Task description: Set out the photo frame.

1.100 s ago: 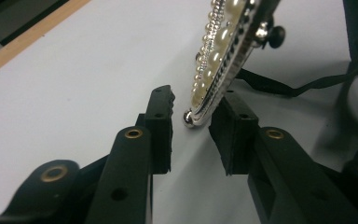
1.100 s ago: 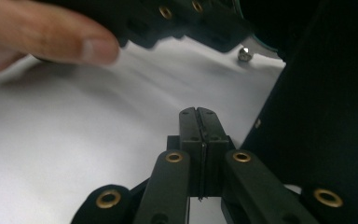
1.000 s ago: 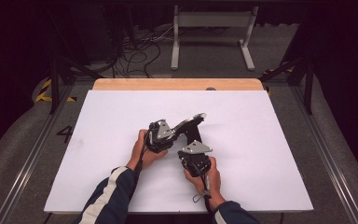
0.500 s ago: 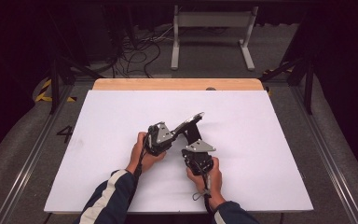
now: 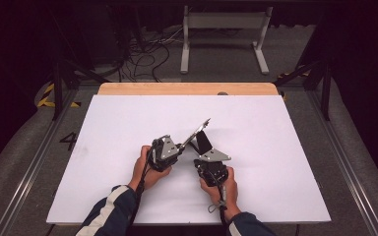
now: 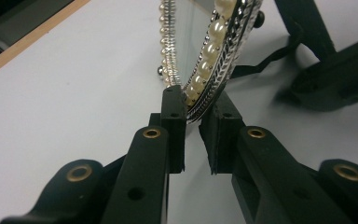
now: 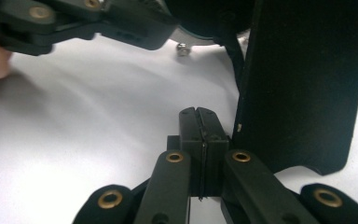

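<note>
Left tongs [image 6: 193, 128] clamped on the bottom rim of the pearl-edged picture frame [image 6: 214, 51]; jaws have just been closing on it. Frame sits mid-desk, center of the high view, tilted up on its black back stand [image 7: 303, 79]. Right tongs [image 7: 203, 135] clenched empty, tips just beside the stand. To do it well: hold the rim steady, squeeze no harder, nudge the stand gently from its edge. White desk [image 5: 128, 128] otherwise bare; cables and a metal rack at upper frame, well clear.
</note>
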### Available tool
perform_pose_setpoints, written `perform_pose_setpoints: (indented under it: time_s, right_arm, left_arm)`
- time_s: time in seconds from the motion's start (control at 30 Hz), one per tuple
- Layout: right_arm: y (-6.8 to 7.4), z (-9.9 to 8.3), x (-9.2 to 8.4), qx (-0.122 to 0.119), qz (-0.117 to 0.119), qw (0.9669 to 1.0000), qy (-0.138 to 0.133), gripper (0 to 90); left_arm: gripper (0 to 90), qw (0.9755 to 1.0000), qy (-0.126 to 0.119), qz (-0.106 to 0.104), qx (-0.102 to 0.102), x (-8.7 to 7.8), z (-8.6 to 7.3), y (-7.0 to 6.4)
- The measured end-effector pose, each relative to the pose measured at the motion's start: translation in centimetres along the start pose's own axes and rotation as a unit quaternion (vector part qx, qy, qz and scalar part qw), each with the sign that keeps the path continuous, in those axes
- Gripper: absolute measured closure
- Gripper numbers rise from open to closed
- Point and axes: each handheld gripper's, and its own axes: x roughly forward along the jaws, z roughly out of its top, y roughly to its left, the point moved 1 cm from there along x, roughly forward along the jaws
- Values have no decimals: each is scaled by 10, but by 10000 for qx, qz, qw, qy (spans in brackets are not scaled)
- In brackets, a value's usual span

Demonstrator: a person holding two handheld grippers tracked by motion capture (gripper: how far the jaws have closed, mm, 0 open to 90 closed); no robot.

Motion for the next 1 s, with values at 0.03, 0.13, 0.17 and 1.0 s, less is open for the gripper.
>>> perform_pose_setpoints:
  time_s: [0.03,0.13,0.17,1.0]
  right_arm:
    - [-1,-1,-1,0,17,10000,0,900]
    - [-2,-2,-2,-22,50,10000,32,900]
    - [-3,-3,-2,-21,69,9999,72,900]
    - [-14,0,-8,-626,538,9966,-24,900]
  left_arm:
    - [798,10000,1,-8,32,-1,0,0]
    - [797,10000,-16,1,78,-2,-1,-4]
    - [797,10000,-20,4,72,-3,-1,-5]
    - [726,9983,-375,-443,-75,-2,-2,2]
